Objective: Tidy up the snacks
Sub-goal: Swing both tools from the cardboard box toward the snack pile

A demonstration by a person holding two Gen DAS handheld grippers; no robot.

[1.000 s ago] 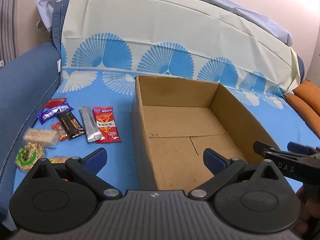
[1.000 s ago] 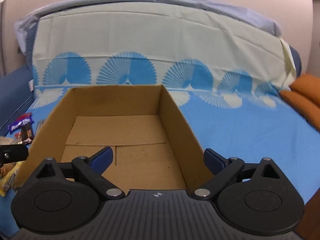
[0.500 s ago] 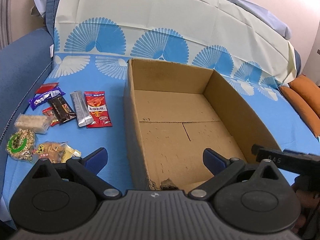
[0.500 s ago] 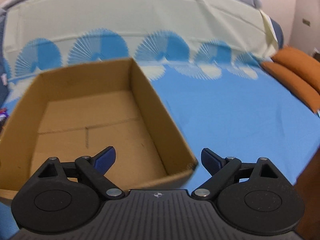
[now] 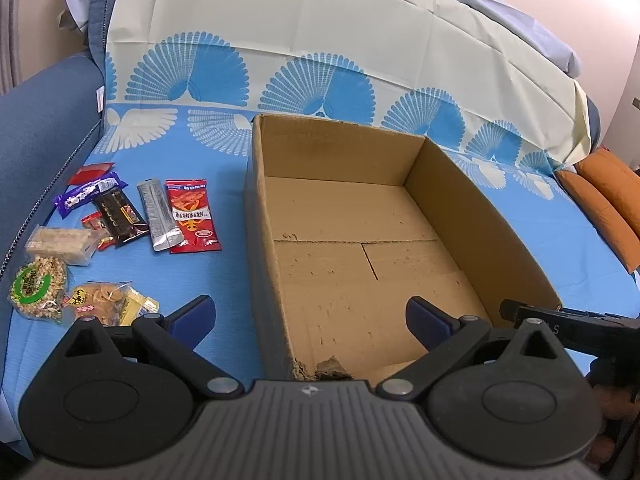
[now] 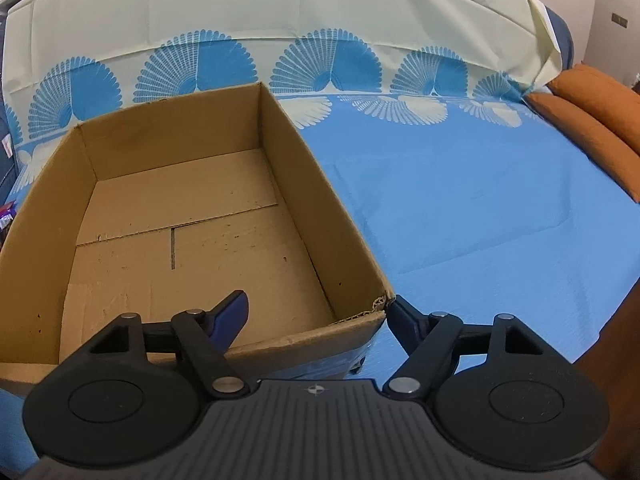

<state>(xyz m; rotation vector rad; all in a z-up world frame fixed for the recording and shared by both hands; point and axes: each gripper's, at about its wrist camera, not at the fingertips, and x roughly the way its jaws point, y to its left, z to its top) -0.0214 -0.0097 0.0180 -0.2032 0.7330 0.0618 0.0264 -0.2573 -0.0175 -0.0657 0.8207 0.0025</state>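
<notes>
I count nine snacks [image 5: 120, 236] left of one box [image 5: 480, 216]. Both grippers, left [image 5: 307, 318] and right [image 6: 316, 314], gape wide, holding nothing.

The purple wrapper [image 6: 6, 216] is cut off at the left edge; the right gripper [image 5: 568, 326] shows only partly.

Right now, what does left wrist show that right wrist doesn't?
Only the left wrist view: the snack pile left of the box, including the red snack packet, silver stick packet and peanut bag, plus the right gripper from the side. Only the right wrist view: the box's near right corner between its open fingers. Both: the empty cardboard box, blue sheet, orange cushions.
</notes>
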